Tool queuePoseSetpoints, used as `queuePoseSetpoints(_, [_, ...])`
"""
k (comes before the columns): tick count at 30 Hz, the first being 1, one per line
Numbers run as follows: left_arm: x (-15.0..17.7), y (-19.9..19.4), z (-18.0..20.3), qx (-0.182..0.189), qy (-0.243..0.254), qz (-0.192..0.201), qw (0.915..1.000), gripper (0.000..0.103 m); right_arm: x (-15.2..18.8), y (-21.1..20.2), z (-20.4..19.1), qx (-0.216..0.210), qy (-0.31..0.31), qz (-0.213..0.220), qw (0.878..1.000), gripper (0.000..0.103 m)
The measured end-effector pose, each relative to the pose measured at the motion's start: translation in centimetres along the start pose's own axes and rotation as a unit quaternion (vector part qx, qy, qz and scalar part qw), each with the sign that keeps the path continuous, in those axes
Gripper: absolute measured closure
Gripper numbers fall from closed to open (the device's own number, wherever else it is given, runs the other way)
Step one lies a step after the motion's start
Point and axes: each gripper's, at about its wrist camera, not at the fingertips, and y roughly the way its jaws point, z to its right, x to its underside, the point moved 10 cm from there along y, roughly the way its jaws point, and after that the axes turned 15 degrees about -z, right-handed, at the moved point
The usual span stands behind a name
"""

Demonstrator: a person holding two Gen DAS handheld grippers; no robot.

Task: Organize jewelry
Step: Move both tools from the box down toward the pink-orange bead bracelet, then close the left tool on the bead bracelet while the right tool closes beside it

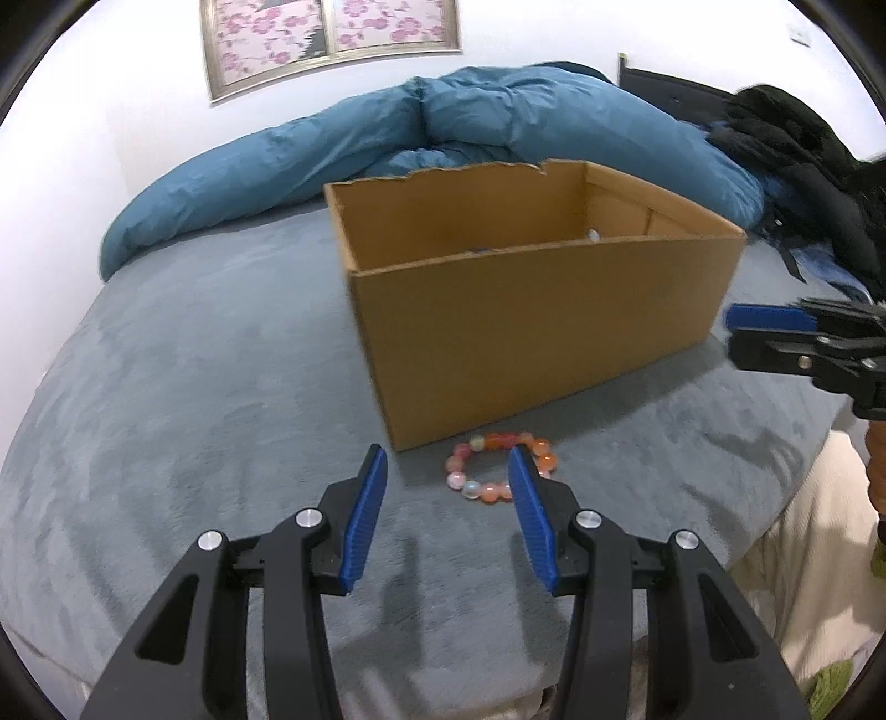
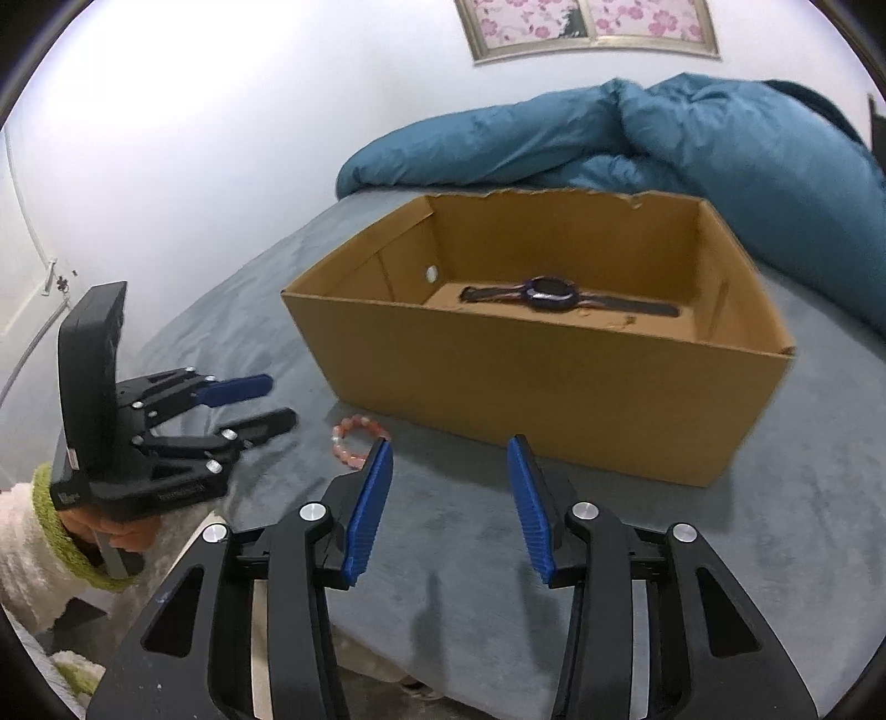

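Observation:
A pink and orange bead bracelet (image 1: 487, 471) lies on the grey bed cover at the near corner of an open cardboard box (image 1: 531, 327). My left gripper (image 1: 447, 457) is open just short of the bracelet, its right finger hiding part of it. In the right wrist view the bracelet (image 2: 354, 440) lies left of my open, empty right gripper (image 2: 449, 446), which faces the box (image 2: 554, 387). A dark wristwatch (image 2: 548, 293) lies flat inside the box. The left gripper (image 2: 277, 401) shows there at the left, the right gripper (image 1: 730, 331) at the left view's right edge.
A bunched blue duvet (image 1: 443, 127) lies behind the box. Dark clothing (image 1: 803, 166) is piled at the back right. The grey bed cover (image 1: 194, 387) spreads left of the box. The bed's edge (image 1: 786, 498) runs close at the right, and a framed picture (image 1: 332, 39) hangs on the wall.

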Motion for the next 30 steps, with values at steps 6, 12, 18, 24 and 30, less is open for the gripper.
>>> queuePoseSetpoints(6, [-0.7, 2.5, 0.7, 0.008, 0.019, -0.018, 0.9996, 0.074, -0.8, 3.8, -2.3, -0.034, -0.005, -0.022, 0.999, 0.070])
queuePoseSetpoints(12, [-1.0, 4.8, 0.1, 0.017, 0.022, -0.043, 0.9987, 0.083, -1.3, 7.7, -3.9, -0.048, -0.005, -0.046, 0.998, 0.077])
queuePoseSetpoints(18, [-0.8, 6.1, 0.5, 0.037, 0.034, -0.060, 0.9969, 0.088, -1.3, 10.6, -4.4, -0.045, -0.009, -0.076, 0.996, 0.083])
queuePoseSetpoints(24, [-0.8, 7.1, 0.5, 0.035, 0.034, -0.070, 0.9964, 0.089, -1.2, 11.9, -4.2, -0.039, -0.005, -0.091, 0.995, 0.090])
queuePoseSetpoints(30, [-1.2, 7.2, 0.6, 0.022, 0.030, -0.064, 0.9972, 0.094, -1.1, 11.6, -3.8, -0.040, 0.007, -0.085, 0.996, 0.095])
